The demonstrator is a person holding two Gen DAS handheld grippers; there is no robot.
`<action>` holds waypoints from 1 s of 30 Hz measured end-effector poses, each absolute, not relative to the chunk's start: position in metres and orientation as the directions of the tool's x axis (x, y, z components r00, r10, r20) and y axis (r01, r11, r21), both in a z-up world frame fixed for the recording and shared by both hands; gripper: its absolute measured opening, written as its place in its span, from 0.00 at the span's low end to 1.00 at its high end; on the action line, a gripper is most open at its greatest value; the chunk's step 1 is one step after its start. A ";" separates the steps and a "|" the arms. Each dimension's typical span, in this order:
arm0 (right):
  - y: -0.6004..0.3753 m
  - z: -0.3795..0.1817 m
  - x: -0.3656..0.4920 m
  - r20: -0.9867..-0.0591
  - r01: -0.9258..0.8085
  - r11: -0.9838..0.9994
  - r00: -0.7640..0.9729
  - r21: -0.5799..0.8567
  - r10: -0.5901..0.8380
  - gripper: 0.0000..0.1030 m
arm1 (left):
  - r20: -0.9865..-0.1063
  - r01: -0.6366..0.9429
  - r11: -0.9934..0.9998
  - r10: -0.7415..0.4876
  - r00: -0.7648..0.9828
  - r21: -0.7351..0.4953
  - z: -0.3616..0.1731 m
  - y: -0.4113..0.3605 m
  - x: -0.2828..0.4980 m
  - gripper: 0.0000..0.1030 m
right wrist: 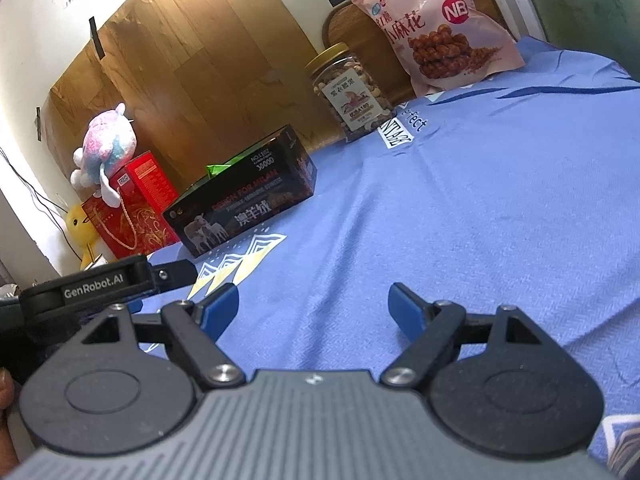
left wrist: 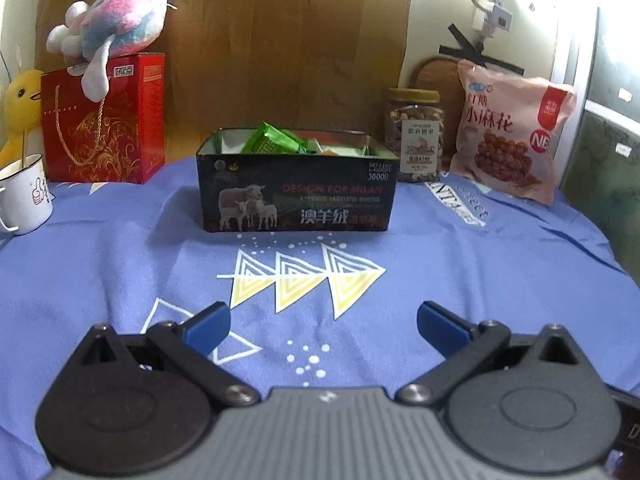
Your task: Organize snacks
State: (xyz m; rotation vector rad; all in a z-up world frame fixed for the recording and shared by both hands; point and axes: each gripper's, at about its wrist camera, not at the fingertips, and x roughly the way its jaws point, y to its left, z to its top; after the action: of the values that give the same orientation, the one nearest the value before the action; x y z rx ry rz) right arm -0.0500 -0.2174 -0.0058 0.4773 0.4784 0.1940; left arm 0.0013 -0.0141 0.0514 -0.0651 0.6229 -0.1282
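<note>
Left wrist view shows my left gripper (left wrist: 323, 322) and right gripper (right wrist: 313, 307) both wide and empty, so I approach the far box (left wrist: 296, 194) squarely before picking loose snacks.

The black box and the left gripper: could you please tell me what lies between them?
Only bare blue cloth with its printed yellow triangles separates the left gripper from the black box; the left wrist view shows this.

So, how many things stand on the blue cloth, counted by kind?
Snack containers: 3 (black box holding green packets, nut jar, pink snack bag)
Soft toys: 2 (pink-blue plush, yellow duck)
Gift bags: 1 (red gift bag)
Mugs: 1 (white mug)
Total: 7
</note>
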 end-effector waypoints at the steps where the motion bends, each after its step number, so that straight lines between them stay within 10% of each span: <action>1: -0.217 -0.005 -0.050 -0.393 -0.070 0.875 0.875 0.478 0.284 0.81 | -0.567 0.099 0.990 -0.139 0.812 -0.101 0.052 -0.014 0.000 1.00; 30: -0.215 0.003 -0.043 -0.386 -0.088 0.894 0.880 0.440 0.276 0.82 | -0.616 0.221 0.975 -0.178 0.768 -0.007 0.054 -0.030 0.004 1.00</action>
State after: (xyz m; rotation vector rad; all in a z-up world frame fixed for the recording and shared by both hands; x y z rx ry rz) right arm -0.0431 -0.2152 0.0034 0.4263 0.4583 0.1957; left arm 0.0045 -0.0301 0.0542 0.0669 0.6613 -0.2165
